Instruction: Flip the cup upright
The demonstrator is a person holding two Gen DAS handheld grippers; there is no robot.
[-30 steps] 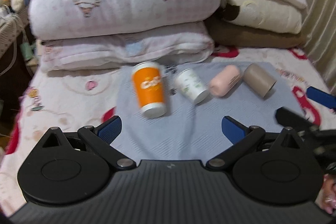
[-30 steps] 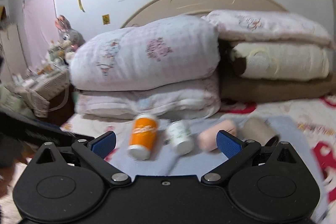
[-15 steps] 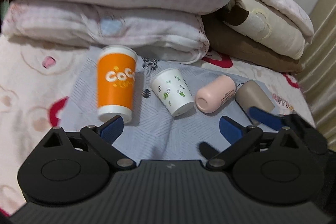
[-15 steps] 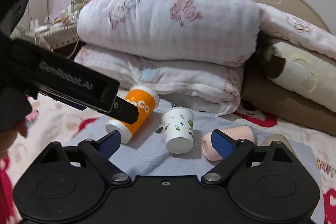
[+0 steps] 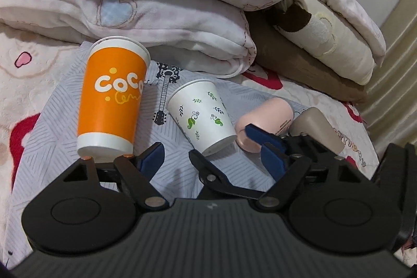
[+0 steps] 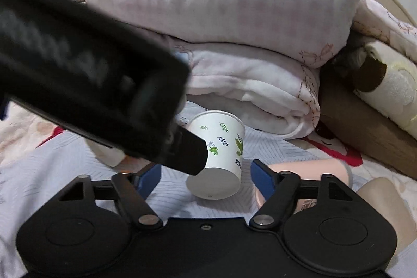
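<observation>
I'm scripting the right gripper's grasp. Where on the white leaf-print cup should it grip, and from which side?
Grip the white leaf-print cup across its side wall near the closed base, coming in from the base end. It lies tipped with the base toward the open right gripper, already between the fingers.

the left claw's blurred body (image 6: 86, 85) is hiding most of the orange cup (image 6: 109, 155). the right claw (image 5: 258, 145) is covering the pink cup's (image 5: 271, 116) mouth, and the beige cup (image 6: 375, 189) is showing only partly.

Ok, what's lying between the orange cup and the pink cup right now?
In the left wrist view, the white leaf-print cup lies on its side between the orange cup and the pink cup, on the grey cloth.
</observation>
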